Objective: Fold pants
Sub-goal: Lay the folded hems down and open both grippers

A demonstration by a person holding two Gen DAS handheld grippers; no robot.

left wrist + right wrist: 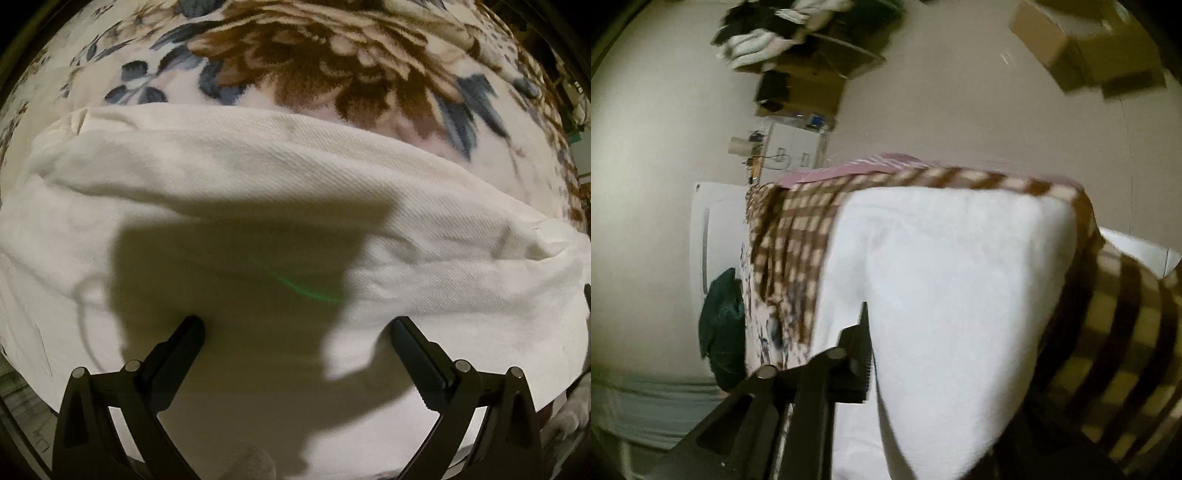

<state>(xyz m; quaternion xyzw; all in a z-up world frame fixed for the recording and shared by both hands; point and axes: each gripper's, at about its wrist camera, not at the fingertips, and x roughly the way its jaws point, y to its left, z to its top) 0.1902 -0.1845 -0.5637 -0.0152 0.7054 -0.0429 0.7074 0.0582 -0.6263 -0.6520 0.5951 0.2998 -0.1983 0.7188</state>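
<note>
The white pants (258,192) lie folded over on a floral blanket (314,62), filling most of the left wrist view. My left gripper (295,325) is open just above the cloth, its two black fingers spread wide, holding nothing. In the right wrist view the white pants (953,277) hang up close in a large fold. My right gripper (871,339) shows only its left finger (862,332), pressed against the cloth; the other finger is hidden behind the fabric, so it seems shut on the pants.
A brown checked blanket (798,229) drapes behind the pants. Cardboard boxes (1082,48), a pile of clothes (764,33), a white cabinet (716,229) and a dark bag (724,328) stand around the room.
</note>
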